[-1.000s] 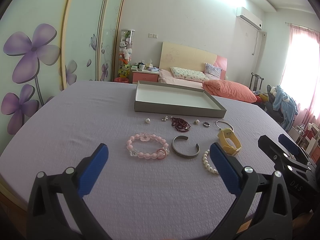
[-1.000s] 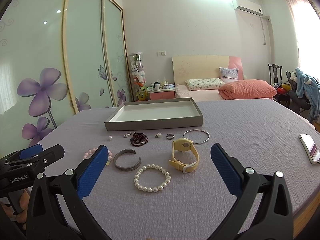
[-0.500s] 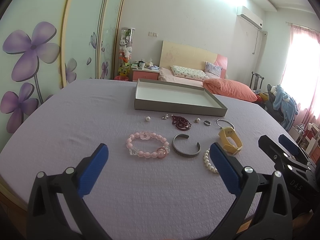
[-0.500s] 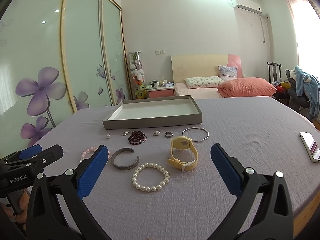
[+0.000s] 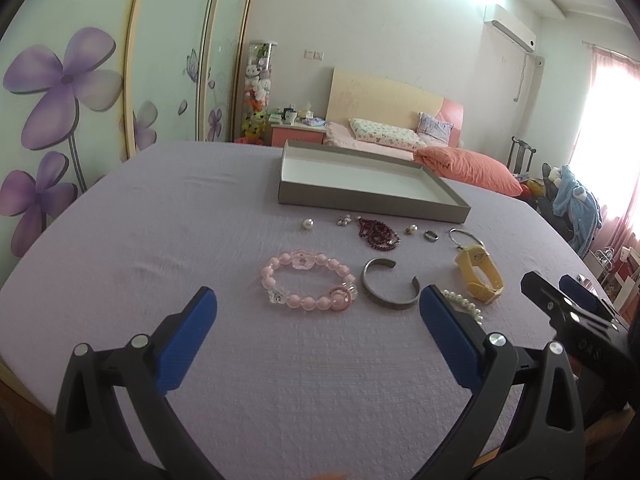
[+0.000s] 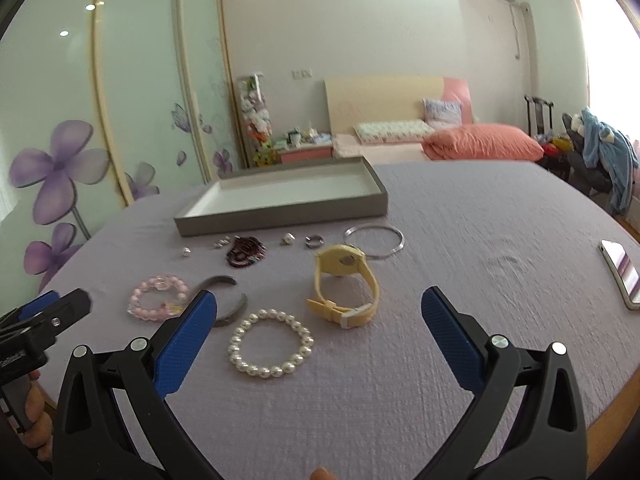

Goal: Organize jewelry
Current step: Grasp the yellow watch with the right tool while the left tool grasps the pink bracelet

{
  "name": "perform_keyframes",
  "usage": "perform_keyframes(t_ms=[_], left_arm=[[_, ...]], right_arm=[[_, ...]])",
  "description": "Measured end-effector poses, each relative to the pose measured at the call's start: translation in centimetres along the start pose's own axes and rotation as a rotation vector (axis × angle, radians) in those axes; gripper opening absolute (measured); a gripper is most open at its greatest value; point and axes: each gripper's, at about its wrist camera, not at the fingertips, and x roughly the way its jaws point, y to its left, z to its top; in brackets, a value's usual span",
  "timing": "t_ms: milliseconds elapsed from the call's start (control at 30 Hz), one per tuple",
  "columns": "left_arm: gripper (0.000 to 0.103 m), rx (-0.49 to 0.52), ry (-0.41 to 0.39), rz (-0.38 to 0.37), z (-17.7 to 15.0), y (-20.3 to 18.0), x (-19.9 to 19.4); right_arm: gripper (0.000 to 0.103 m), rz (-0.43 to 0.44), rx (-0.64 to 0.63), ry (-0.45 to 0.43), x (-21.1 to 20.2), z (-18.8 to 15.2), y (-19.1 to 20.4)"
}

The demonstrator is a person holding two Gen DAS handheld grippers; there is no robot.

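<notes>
Jewelry lies on a lilac tablecloth before a grey tray (image 5: 372, 204) (image 6: 280, 216) with a white, empty inside. A pink bead bracelet (image 5: 308, 282) (image 6: 158, 296), a grey metal cuff (image 5: 390, 290) (image 6: 226, 300), a white pearl bracelet (image 6: 270, 348) (image 5: 464, 304), a yellow watch (image 6: 346, 284) (image 5: 480, 274), a dark red bead strand (image 5: 378, 234) (image 6: 245, 251), a thin silver bangle (image 6: 374, 240), a ring (image 6: 314, 241) and small pearls lie there. My left gripper (image 5: 316, 312) is open above the pink bracelet. My right gripper (image 6: 318, 312) is open above the pearl bracelet and watch.
A phone (image 6: 620, 276) lies at the table's right edge. The other gripper shows at the right of the left wrist view (image 5: 576, 320) and at the left of the right wrist view (image 6: 36, 320). A bed, a wardrobe and a chair stand behind the table.
Both grippers have moved forward and a little lower toward the jewelry. The right view has turned slightly. Nothing was taken hold of.
</notes>
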Motion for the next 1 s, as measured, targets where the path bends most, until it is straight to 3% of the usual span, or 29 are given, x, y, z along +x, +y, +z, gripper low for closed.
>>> perform_keyframes(t_ms=[300,567,633,700,733,767,900,967,1000], left_arm=[[0.101,-0.020,0.100,-0.019,0.2,1.6,3.1],[0.101,0.006,0.157,0.020,1.0,1.9,5.1],[0.101,0.018,0.175,0.032,1.2,1.9,5.7],[0.101,0.022,0.194,0.039,1.3,2.1,6.2],[0.101,0.021,0.200,0.038,1.4,2.1,6.5],[0.101,0.019,0.206,0.037,1.5,2.3,6.7],[0.098,0.017,0.226,0.045,2.2,3.0,7.7],[0.080,0.023,0.250,0.053,2.7,3.5,8.7],[0.077,0.025,0.260,0.057,2.8,3.7,9.2]], right_arm=[[0.102,-0.064,0.043,0.214,6.1,1.8,-1.2],[0.097,-0.120,0.024,0.298,9.4,2.1,-1.0],[0.090,-0.120,0.028,0.321,10.0,2.0,-1.1],[0.054,-0.095,0.028,0.353,10.6,1.5,-1.2],[0.050,-0.089,0.027,0.351,10.5,1.4,-1.2],[0.039,-0.082,0.023,0.333,10.1,1.5,-1.2],[0.035,-0.017,0.066,0.292,8.6,1.9,-1.7],[0.035,-0.013,0.054,0.264,8.0,2.2,-1.7],[0.035,-0.012,0.051,0.256,7.7,2.4,-1.6]])
